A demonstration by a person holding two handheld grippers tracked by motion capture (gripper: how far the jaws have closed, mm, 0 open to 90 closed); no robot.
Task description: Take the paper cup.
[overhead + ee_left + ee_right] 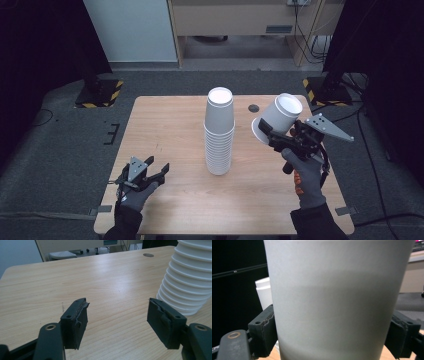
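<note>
A tall stack of white paper cups (219, 132) stands upside down at the middle of the wooden table (165, 125); its ribbed lower rims (190, 277) show in the left gripper view. My right gripper (272, 134) is shut on a single white paper cup (279, 117), held tilted in the air to the right of the stack. That cup's wall (337, 300) sits between both pads in the right gripper view. My left gripper (157, 169) rests low near the table's front left, open, with nothing between its fingers (75, 322).
A small dark round grommet (254, 108) sits in the table top behind the held cup. Black stands with yellow-striped bases (100, 92) flank the table on the grey floor. Cabinets and cables line the far wall.
</note>
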